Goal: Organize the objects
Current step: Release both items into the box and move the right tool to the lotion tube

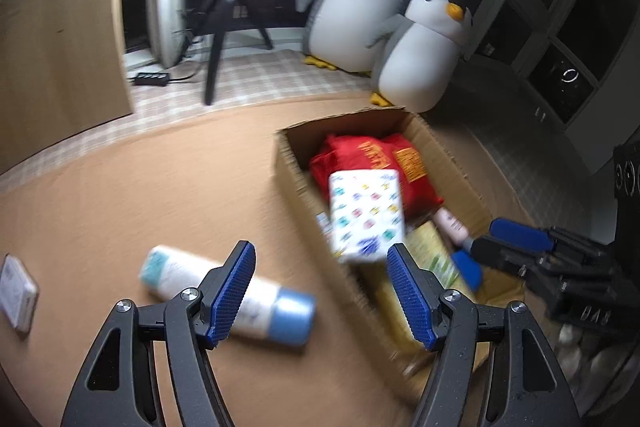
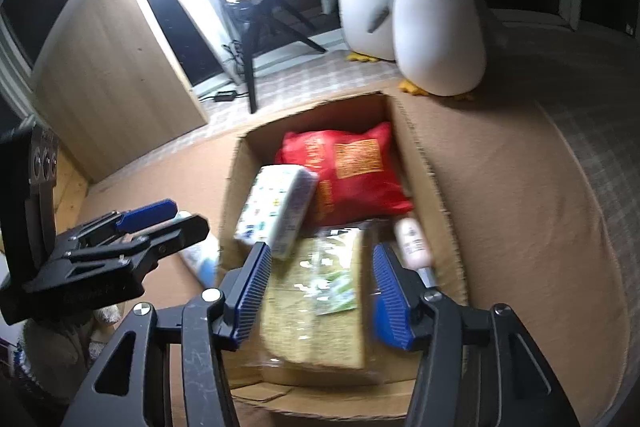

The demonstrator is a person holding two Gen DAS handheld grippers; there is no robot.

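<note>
The open brown cardboard box [image 2: 420, 163] was crowded. A red plastic bag [image 2: 352, 171] filled its far end, a white patterned packet [image 2: 276, 211] sat tilted at the left wall, a clear-wrapped yellow block [image 2: 316, 311] covered the near floor, and a small pink bottle [image 2: 412, 239] lay along the right wall. Little bare floor showed between them.

Left of the box, the tan tabletop [image 1: 132, 195] lay open toward its far edge. Nearer, a white tube with a blue cap [image 1: 256, 303] lay on its side, and a small white box [image 1: 16, 291] sat at the left edge.
</note>
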